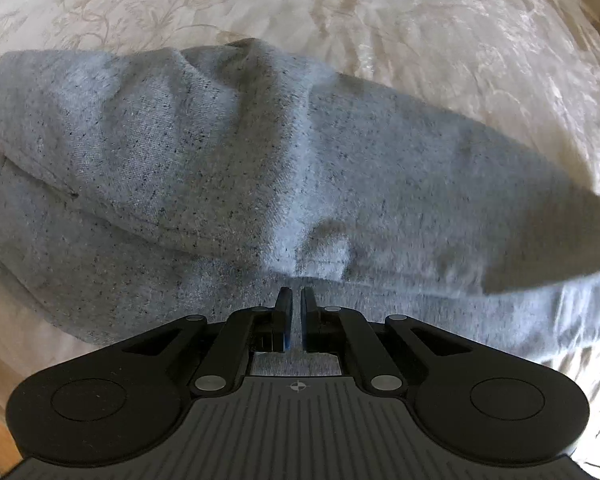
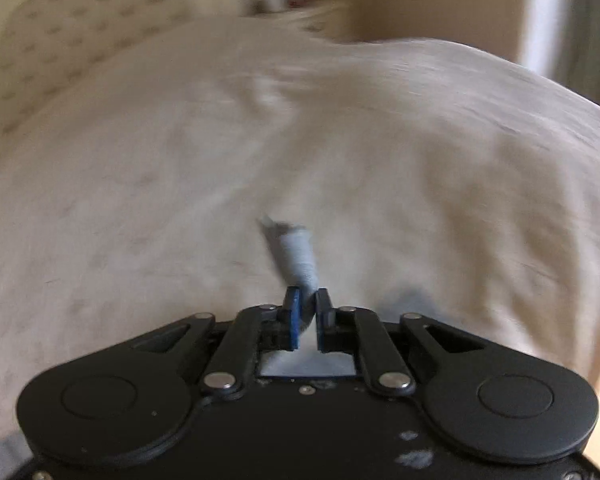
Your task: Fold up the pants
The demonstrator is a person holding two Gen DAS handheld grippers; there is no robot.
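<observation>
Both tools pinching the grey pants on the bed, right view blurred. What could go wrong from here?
1. The right tool holds only a narrow tuft of the pants; in a fast lift it may slip out.
2. The left tool is shut on a small pinch at a ridge of the pants; the layers could separate and spoil the fold.
3. The bedspread might get dragged along.

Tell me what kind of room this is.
Most likely a bedroom. The grey speckled knit pants lie on a cream floral-patterned bedspread, and the right wrist view shows a pale tufted headboard behind it. Blur hides the small items further back.
</observation>
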